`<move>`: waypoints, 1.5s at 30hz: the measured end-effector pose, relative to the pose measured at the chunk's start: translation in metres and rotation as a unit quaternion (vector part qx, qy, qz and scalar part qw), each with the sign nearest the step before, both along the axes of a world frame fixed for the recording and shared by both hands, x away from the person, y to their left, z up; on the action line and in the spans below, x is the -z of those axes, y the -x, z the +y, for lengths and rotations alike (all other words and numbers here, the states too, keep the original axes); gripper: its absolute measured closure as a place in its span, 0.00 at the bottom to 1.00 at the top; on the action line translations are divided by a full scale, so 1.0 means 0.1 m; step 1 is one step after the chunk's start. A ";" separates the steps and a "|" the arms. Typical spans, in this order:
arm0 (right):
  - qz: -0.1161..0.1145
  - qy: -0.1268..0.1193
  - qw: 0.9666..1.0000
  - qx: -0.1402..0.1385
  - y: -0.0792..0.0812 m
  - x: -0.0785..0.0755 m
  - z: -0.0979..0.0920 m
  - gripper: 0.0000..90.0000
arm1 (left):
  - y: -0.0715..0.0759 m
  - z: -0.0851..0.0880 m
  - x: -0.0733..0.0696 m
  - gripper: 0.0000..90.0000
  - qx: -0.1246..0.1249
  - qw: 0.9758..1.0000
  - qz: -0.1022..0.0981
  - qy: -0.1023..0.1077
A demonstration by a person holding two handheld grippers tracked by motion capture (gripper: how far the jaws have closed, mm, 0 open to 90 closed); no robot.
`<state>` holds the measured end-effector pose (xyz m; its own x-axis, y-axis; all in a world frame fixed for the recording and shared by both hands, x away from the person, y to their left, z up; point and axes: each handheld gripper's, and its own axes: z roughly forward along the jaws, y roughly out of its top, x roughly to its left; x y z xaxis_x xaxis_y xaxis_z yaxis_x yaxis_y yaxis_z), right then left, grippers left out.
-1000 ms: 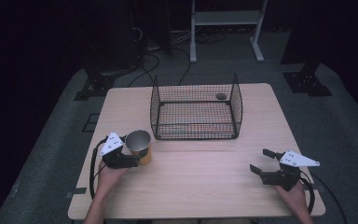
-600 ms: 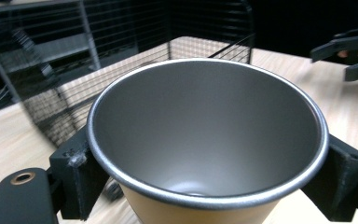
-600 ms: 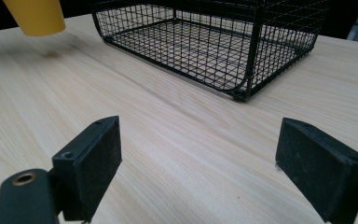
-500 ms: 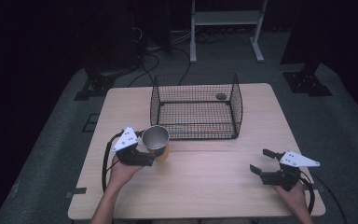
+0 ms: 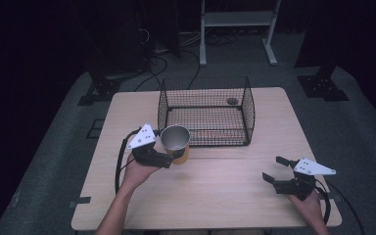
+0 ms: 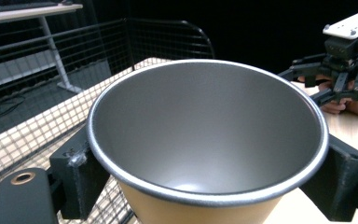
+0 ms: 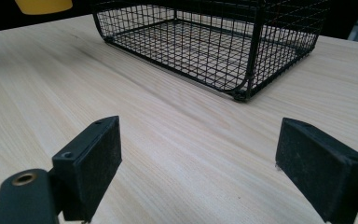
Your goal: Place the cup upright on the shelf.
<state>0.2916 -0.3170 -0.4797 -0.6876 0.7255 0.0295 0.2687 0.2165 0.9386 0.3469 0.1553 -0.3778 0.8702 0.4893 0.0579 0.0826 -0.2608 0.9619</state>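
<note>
1. In the lower right of the high view, the right hand-held gripper (image 5: pixel 280 172) sits low over the pale wooden surface (image 5: pixel 225 186), held by the person's right hand (image 5: pixel 309 201); its jaws stand wide apart with nothing between them, and the right gripper view shows bare wood grain between its two black pads.
2. A grey three-cornered plate tops that hand-held gripper, and a black cable loops off it toward the lower right edge of the surface.
3. Left of centre in the high view, the left hand-held gripper (image 5: pixel 175 155) is clamped on a cup (image 5: pixel 176 141), the person's left hand (image 5: pixel 138 171) and forearm coming up from the bottom edge.
4. The cup is upright, with a metal-grey inside, a silvery rim and an orange-yellow outer wall; the left gripper view shows the black pads pressed on either side just under the rim.
5. The cup is just beside the front left corner of the black wire basket (image 5: pixel 206 111); whether they touch cannot be told.
6. The wire basket stands in the upper middle of the surface, open at the top, with a small dark round object (image 5: pixel 232 101) lying near its far right corner.
7. Beyond the surface, at the top of the frame, grey floor carries loose cables (image 5: pixel 159 51) and the legs of a white stand (image 5: pixel 237 29).
</note>
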 end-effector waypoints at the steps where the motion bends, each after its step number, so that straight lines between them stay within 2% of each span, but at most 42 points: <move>1: 0.001 -0.001 1.000 0.000 0.00 0.00 0.00 0.15 | 0.00 0.00 0.00 0.15 0.000 1.000 0.000 0.000; 13: 0.001 -0.003 1.000 0.000 0.00 0.00 0.00 0.15 | -0.16 -0.19 -0.20 0.15 0.029 1.000 0.000 -0.012; 18: 0.002 -0.004 1.000 0.000 0.00 0.00 0.00 0.15 | -0.26 -0.26 -0.28 0.15 0.038 0.999 0.003 -0.009; 25: 0.002 -0.003 1.000 -0.001 0.00 0.00 0.00 0.15 | -0.37 -0.35 -0.32 0.15 0.047 0.999 0.010 -0.005; 31: 0.000 -0.002 1.000 -0.002 0.00 0.00 0.00 0.15 | -0.51 -0.43 -0.37 0.15 0.049 0.999 0.016 -0.001; 35: 0.001 -0.003 1.000 -0.002 0.00 0.00 0.00 0.15 | -0.62 -0.47 -0.41 0.15 0.046 0.999 0.027 -0.001; 36: 0.001 -0.004 1.000 -0.002 -0.01 0.00 0.00 0.15 | -0.68 -0.49 -0.42 0.15 0.043 0.999 0.027 -0.002; 41: 0.001 -0.006 1.000 -0.003 -0.01 0.00 0.00 0.15 | -0.77 -0.54 -0.45 0.15 0.040 0.999 0.029 0.002; 45: 0.002 -0.006 1.000 -0.003 0.00 0.00 0.00 0.15 | -0.87 -0.60 -0.47 0.15 0.037 0.999 0.032 -0.005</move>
<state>0.2920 -0.3173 -0.4797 -0.6919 0.7208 0.0414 0.2714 0.2065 0.9401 0.4341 0.0958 -0.3312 0.9058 0.4238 0.0055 0.1238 -0.2770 0.9529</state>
